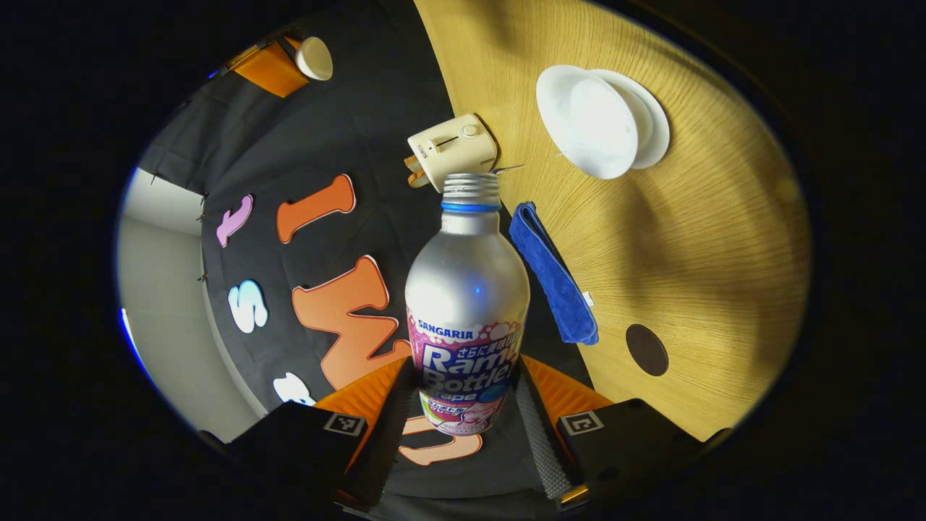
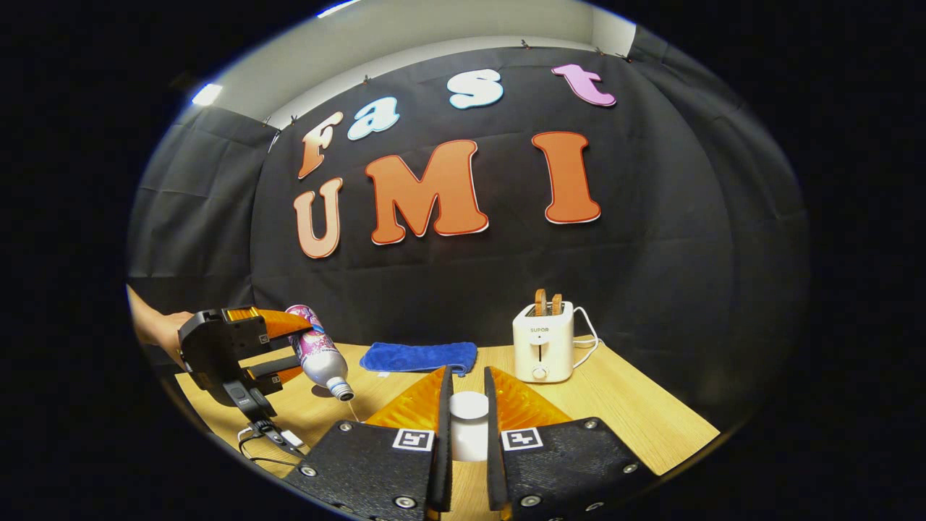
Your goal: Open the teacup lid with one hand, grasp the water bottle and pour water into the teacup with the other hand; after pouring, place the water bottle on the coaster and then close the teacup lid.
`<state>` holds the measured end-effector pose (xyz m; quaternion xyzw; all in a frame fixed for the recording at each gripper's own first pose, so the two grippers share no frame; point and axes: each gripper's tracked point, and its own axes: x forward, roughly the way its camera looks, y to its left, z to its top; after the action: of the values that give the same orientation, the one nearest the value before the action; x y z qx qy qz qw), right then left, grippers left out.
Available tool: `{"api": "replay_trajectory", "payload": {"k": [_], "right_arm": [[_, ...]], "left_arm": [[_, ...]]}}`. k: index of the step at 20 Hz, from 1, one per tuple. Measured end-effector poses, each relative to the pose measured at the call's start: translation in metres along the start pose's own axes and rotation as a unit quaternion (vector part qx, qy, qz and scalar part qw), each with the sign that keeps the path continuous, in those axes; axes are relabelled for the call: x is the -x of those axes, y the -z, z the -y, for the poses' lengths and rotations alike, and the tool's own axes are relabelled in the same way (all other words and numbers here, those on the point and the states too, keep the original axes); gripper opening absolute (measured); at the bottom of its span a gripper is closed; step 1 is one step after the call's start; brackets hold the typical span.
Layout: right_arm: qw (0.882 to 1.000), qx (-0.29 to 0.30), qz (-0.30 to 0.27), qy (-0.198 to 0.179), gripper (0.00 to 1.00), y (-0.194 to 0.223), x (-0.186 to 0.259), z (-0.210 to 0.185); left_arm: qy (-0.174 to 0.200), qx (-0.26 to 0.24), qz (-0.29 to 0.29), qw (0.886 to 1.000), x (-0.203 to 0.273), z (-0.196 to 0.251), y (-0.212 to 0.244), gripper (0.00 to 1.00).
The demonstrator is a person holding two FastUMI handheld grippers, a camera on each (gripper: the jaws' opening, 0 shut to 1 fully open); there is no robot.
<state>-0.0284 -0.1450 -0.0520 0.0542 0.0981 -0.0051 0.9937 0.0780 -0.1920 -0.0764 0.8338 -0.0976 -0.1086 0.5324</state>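
Note:
My left gripper (image 1: 463,383) is shut on the silver water bottle (image 1: 466,289), around its labelled lower body. The bottle's mouth has no cap. In the right gripper view the bottle (image 2: 320,354) is tilted with its mouth down over the table, and a thin pale line runs down from the mouth. The white teacup (image 1: 589,119) stands without its lid on its saucer (image 1: 655,123). A dark round coaster (image 1: 646,349) lies bare on the table. My right gripper (image 2: 468,383) is shut on the white lid (image 2: 469,423), held above the table; the lid (image 1: 315,58) shows far off.
A white toaster (image 2: 542,340) with two slices in it stands at the back of the wooden table (image 2: 636,412), its cord trailing behind it. A folded blue cloth (image 2: 419,357) lies to its left. A hand (image 2: 155,325) holds the left gripper (image 2: 278,347).

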Motion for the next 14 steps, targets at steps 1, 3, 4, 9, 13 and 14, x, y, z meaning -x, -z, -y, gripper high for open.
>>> {"api": "replay_trajectory", "payload": {"k": [1, 3, 4, 9, 13, 14], "right_arm": [[1.000, -0.001, 0.000, -0.001, 0.20, -0.001, 0.000, 0.000], [1.000, -0.002, 0.001, -0.002, 0.20, -0.001, 0.000, -0.003], [1.000, -0.003, -0.001, -0.003, 0.20, -0.001, 0.000, -0.005], [1.000, -0.004, -0.002, -0.006, 0.20, -0.001, -0.006, -0.015], [1.000, 0.001, -0.008, -0.011, 0.20, 0.001, -0.013, -0.028], [1.000, 0.003, -0.008, -0.013, 0.20, 0.000, -0.015, -0.032]], "left_arm": [[-0.001, 0.008, 0.001, 1.000, 0.000, 0.000, 0.001, 0.83], [-0.005, 0.036, 0.003, 0.999, 0.000, -0.001, 0.002, 0.82], [-0.011, 0.052, 0.002, 0.999, 0.000, -0.004, 0.005, 0.82], [-0.059, 0.148, -0.008, 0.987, 0.001, -0.027, 0.021, 0.82], [-0.089, 0.257, -0.026, 0.962, 0.002, -0.038, 0.046, 0.82], [-0.098, 0.284, -0.031, 0.953, 0.002, -0.041, 0.054, 0.82]]}}
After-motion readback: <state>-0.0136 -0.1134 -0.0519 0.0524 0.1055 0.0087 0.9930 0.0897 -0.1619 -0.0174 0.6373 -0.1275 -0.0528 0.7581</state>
